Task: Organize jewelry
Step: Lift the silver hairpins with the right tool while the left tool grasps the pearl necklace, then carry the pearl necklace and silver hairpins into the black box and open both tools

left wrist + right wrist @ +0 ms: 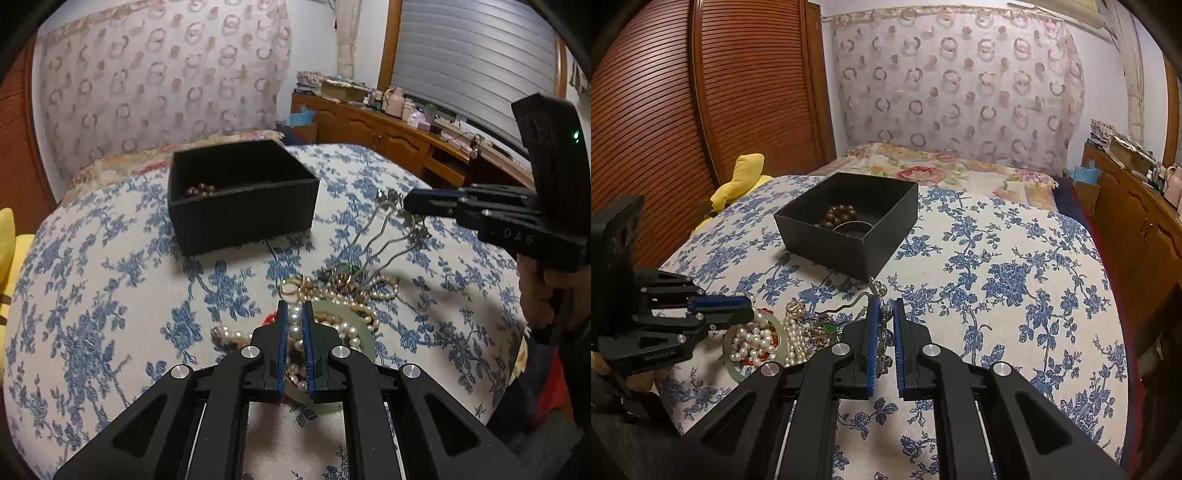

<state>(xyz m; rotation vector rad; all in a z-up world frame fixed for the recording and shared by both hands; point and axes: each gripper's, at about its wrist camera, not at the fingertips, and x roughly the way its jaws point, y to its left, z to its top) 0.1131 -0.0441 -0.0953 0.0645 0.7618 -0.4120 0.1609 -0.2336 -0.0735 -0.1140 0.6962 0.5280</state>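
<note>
Your left gripper (294, 314) is nearly closed around the pearl strand (295, 328) in the pile before the black box (240, 199), and your right gripper (885, 314) clamps a silver chain (884, 334); lift it slowly over the box wall.

The left gripper (294, 314) is held low and points forward, its two blue-padded fingers (282, 332) nearly parallel with only a narrow gap between them. Something is pinched in that gap. The right gripper (885, 314) is posed much the same, its jaws drawn close and clamped on something too. In the left wrist view it reaches in from the right side, roughly level, fingers pointing left (the person's hand (543, 295) shows wrapped around its handle). In the right wrist view the left gripper comes in from the left edge.
</note>
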